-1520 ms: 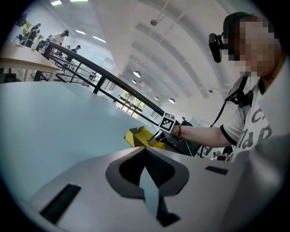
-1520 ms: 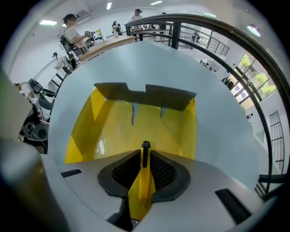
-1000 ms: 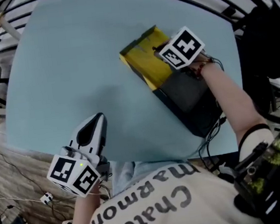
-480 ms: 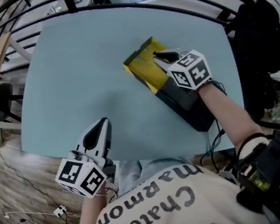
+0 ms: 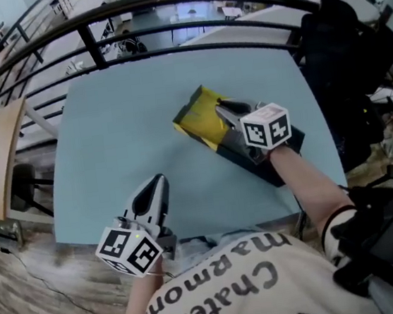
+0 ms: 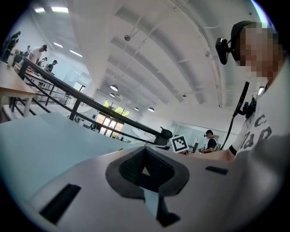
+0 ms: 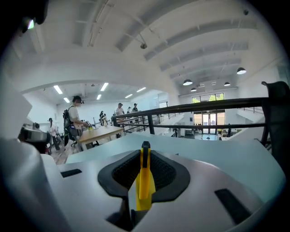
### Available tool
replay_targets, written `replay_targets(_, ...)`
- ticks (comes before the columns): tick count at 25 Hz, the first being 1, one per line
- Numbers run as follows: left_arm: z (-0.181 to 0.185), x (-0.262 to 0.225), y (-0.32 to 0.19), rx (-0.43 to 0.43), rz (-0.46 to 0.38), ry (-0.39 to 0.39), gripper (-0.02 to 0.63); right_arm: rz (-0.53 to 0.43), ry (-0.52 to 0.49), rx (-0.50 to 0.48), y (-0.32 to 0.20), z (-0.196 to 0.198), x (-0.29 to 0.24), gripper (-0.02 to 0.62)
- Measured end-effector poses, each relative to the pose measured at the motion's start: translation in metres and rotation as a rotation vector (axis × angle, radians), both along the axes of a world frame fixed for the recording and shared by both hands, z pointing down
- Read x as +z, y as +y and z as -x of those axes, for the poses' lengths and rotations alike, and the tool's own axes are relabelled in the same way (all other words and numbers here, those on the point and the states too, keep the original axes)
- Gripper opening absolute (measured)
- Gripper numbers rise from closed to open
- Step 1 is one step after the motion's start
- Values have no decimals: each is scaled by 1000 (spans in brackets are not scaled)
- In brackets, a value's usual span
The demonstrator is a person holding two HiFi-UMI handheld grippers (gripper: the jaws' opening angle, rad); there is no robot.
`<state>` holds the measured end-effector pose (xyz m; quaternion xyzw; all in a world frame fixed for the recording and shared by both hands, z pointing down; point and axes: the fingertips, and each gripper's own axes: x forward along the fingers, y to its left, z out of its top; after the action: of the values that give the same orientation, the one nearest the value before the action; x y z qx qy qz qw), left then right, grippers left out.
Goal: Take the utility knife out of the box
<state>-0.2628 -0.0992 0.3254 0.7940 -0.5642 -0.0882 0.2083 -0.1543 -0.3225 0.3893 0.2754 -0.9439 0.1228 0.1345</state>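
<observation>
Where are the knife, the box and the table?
knife (image 7: 144, 179), right gripper view, on its yellow body.
box (image 5: 196, 120), head view, on its yellow end.
table (image 5: 115, 127), head view, on the bare top left of the box.

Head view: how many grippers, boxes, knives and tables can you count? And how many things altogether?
White grippers with marker cubes: 2 (left gripper, right gripper)
Yellow-and-black rectangular box: 1
Yellow utility knife with black tip, between the right gripper's fingers: 1
Light blue table: 1
Total: 5
</observation>
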Motion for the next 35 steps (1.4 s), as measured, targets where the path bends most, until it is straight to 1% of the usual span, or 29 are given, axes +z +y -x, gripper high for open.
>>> replay_targets(3,-6,-9,8,25,-22,6,2,43,-60,8,22,-6,-15,84)
replay_targets(8,-14,-18,20,64,-40,10,2,-14,-55,-9,61,-10,-32,84)
replay_targets(10,-17,-22,24,77,-48,16,2,-5,-94,16,72,-13,-37,84)
replay_targets(13,-22,-22,33,101,-53,15,2,23,-177,73,88,-16,-40,84)
replay_targets(15,-25,-20,40,117,-52,10,2,38,-205,108,97,-20,-36,84)
replay_targets(20,-29,-16,46,116,-49,9,2,68,-203,175,101,-41,-23,84)
replay_targets(23,-33,-16,47,129,-46,9,2,79,-207,198,104,-50,-19,84)
replay_targets(29,-50,-18,46,165,-56,16,2,61,-192,209,120,-65,-23,84)
replay_targets(32,-65,-19,44,195,-59,9,2,42,-206,200,130,-72,-33,84)
replay_targets(35,-81,-16,43,226,-57,12,2,45,-222,190,139,-81,-41,84)
